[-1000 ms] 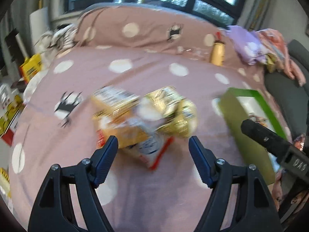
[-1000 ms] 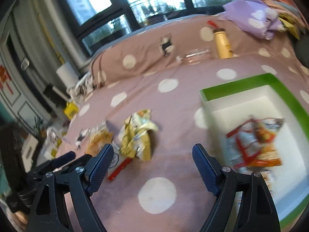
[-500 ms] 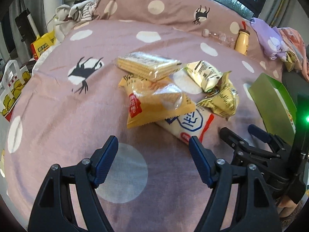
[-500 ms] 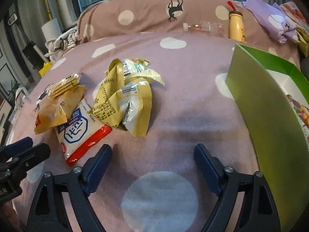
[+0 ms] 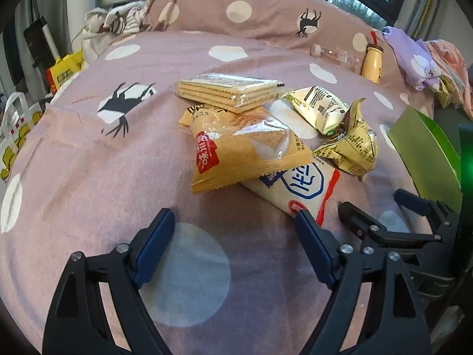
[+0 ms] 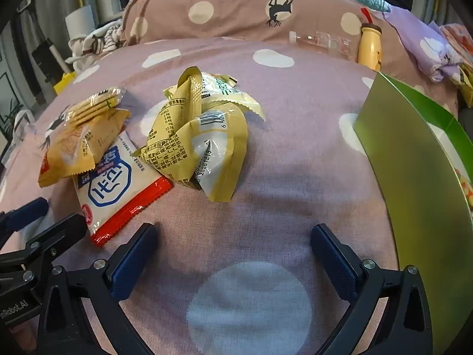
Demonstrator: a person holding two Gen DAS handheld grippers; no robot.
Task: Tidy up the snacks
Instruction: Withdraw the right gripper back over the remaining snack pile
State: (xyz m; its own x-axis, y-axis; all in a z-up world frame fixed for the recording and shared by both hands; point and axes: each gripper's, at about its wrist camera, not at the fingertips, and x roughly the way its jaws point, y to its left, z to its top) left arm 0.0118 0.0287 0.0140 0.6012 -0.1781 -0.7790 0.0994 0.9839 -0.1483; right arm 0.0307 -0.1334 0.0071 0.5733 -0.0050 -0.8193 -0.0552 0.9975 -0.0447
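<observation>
A pink bed cover (image 5: 88, 162) with white dots fills the room. On it lies a pile of snacks (image 5: 251, 148). The green box (image 6: 414, 162) stands to the right of the pile. The left gripper (image 5: 233, 236) hangs just below the pile, jaws opening, holding nothing. The right gripper (image 6: 233, 245) hangs below it too, jaws opening, empty.

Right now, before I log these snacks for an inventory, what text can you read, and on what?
"10261213": crumpled yellow pack.
"nRoboct.AI", start cut off: body of the left tongs, jaws opening, nothing between them.
Chinese characters on the white-and-red pack and the orange pack: too blurred to transcribe.
</observation>
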